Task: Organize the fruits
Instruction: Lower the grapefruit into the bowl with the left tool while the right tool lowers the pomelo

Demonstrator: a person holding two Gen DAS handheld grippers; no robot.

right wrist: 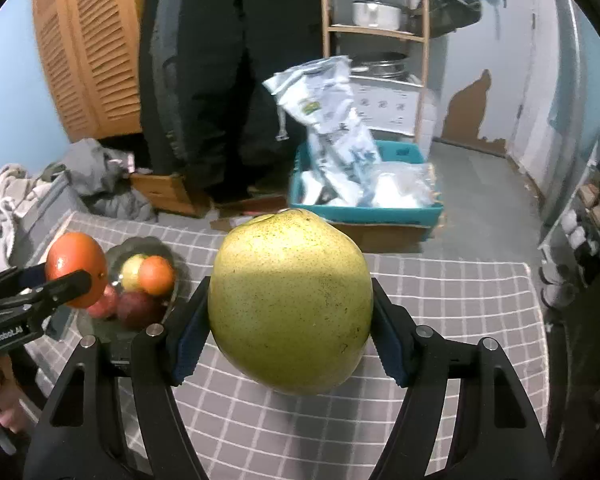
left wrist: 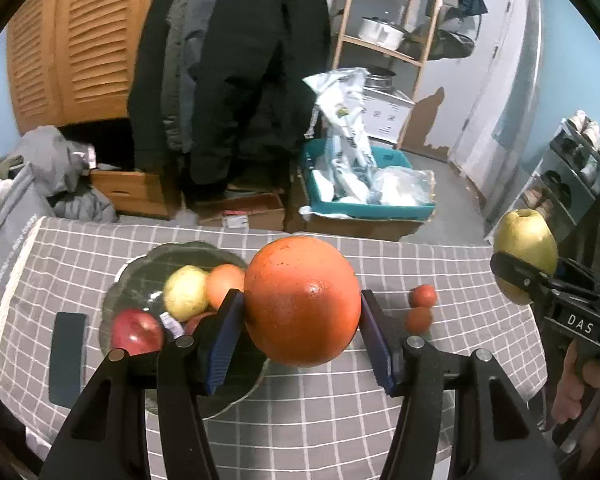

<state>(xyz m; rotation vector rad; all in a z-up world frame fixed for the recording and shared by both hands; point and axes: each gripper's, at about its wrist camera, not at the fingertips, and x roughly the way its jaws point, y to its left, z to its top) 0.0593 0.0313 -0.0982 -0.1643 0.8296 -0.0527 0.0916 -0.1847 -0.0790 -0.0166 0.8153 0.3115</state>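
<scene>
Clamping between left fingers, an orange; right fingers grip a pear.

Walls: pale blue, with a patch of paint peeled to brown low on the far wall.
Floor: grey, bare.
Cupboard: orange wood, louvred doors, far left.
Dark coats: hanging beside the cupboard.
Open wooden shelf unit: holds a metal pot.
Teal crate: on the floor, filled with white plastic bags.
Cardboard boxes: on the floor beside the crate.
Heap of grey clothing: left.
Shoe rack: right edge.
Worktop: covered in grey cloth with a white grid.
Light: dim, indoor.
</scene>
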